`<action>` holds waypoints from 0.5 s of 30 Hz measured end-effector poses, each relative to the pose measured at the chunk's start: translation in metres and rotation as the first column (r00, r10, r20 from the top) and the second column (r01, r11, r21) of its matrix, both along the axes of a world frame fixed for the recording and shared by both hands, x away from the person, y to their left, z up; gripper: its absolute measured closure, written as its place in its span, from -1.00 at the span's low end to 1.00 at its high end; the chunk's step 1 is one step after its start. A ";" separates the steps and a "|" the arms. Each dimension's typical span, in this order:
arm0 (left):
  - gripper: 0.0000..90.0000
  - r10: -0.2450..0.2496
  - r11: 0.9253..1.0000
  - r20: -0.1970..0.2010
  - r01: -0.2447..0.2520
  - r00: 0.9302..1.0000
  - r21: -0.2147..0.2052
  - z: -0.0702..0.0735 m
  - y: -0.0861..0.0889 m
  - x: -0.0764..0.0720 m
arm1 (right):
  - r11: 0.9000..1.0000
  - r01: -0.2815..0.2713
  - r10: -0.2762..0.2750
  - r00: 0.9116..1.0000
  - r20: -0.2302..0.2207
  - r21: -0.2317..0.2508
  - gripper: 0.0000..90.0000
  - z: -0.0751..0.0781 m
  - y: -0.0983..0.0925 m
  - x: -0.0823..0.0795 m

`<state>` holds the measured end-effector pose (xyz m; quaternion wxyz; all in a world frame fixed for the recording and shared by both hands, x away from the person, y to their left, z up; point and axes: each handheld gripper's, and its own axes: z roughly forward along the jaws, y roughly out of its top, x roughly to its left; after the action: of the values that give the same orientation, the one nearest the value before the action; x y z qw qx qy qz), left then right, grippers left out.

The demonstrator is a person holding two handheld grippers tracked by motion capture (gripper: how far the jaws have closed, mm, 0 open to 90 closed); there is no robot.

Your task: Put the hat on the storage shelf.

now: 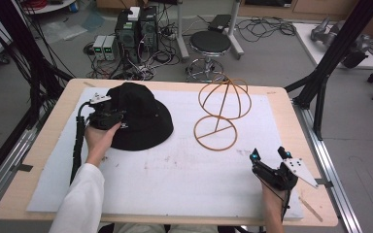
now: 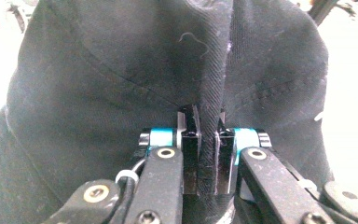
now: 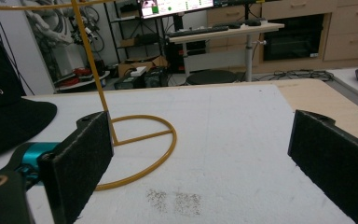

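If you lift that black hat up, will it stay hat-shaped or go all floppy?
Probably floppy. The black hat is soft cloth, and the left gripper has a fold of it pinched between its fingers. It looks light, so it should lift easily and sag. It seems unlikely to slip, since the weave looks rough.

Left gripper (image 1: 108,118) jaw tips lost against black hat (image 1: 138,121) in high view; hat's near brim hidden behind hand. In left gripper view, hat cut off by top, left and btm edges. Wire hat stand (image 3: 121,135) cropped at top in right gripper view; hat cut off at left there. Right forearm cut off at btm edge.
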<state>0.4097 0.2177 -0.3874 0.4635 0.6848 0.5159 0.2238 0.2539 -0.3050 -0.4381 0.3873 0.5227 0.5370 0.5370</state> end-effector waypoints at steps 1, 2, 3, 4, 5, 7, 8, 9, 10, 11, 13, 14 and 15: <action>0.91 -0.008 1.000 0.008 0.007 1.000 0.005 0.000 0.001 -0.001 | 1.000 -0.001 0.001 1.000 0.000 0.002 -0.87 0.000 0.000 0.000; 0.91 -0.011 1.000 0.014 0.011 1.000 0.011 0.001 0.001 -0.001 | 1.000 -0.002 0.002 1.000 0.000 0.002 -0.87 0.000 0.000 0.000; 0.91 -0.010 1.000 0.022 0.010 1.000 0.020 0.001 0.000 -0.002 | 1.000 -0.003 0.003 1.000 0.000 0.000 -0.87 0.000 0.000 0.000; 0.91 -0.001 0.999 0.037 -0.001 0.999 0.037 0.001 -0.003 -0.003 | 1.000 -0.004 0.004 1.000 0.001 0.001 -0.87 0.000 0.000 0.000; 0.91 -0.005 0.999 0.038 0.004 0.999 0.044 0.001 -0.004 -0.003 | 1.000 -0.004 0.004 1.000 -0.002 0.006 -0.87 0.000 0.001 -0.001; 0.91 -0.006 0.999 0.042 0.004 0.999 0.049 0.002 -0.005 -0.004 | 1.000 -0.004 0.004 1.000 0.002 0.000 -0.87 0.000 0.000 0.000; 0.91 -0.004 0.999 0.044 0.002 0.999 0.048 0.002 -0.006 -0.004 | 1.000 -0.004 0.004 1.000 0.002 0.000 -0.87 0.000 0.000 0.000; 0.91 -0.005 0.999 0.046 0.003 0.999 0.048 0.003 -0.005 -0.005 | 1.000 -0.004 0.004 1.000 0.001 -0.001 -0.87 0.000 0.000 0.000; 0.91 -0.024 0.999 0.046 0.022 0.999 0.041 0.004 -0.004 -0.006 | 1.000 -0.005 0.005 1.000 0.002 -0.002 -0.87 -0.001 0.000 0.000; 0.91 -0.024 0.999 0.046 0.022 0.999 0.041 0.004 -0.004 -0.006 | 1.000 -0.005 0.005 1.000 0.002 -0.002 -0.87 -0.001 0.000 0.000; 0.92 -0.055 0.997 0.051 0.052 0.997 0.049 0.005 -0.002 -0.007 | 1.000 -0.005 0.005 1.000 0.001 -0.001 -0.87 0.000 0.000 0.000; 0.92 -0.060 0.996 0.052 0.057 0.997 0.062 0.005 -0.002 -0.008 | 1.000 -0.005 0.005 1.000 0.002 -0.001 -0.87 0.000 0.001 0.000; 0.92 -0.067 0.996 0.055 0.063 0.996 0.065 0.006 -0.001 -0.009 | 1.000 -0.003 0.003 1.000 0.004 -0.002 -0.87 0.000 0.001 -0.001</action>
<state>0.4010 0.2166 -0.3815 0.4631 0.7088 0.4726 0.2444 0.2529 -0.3042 -0.4381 0.3883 0.5204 0.5374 0.5381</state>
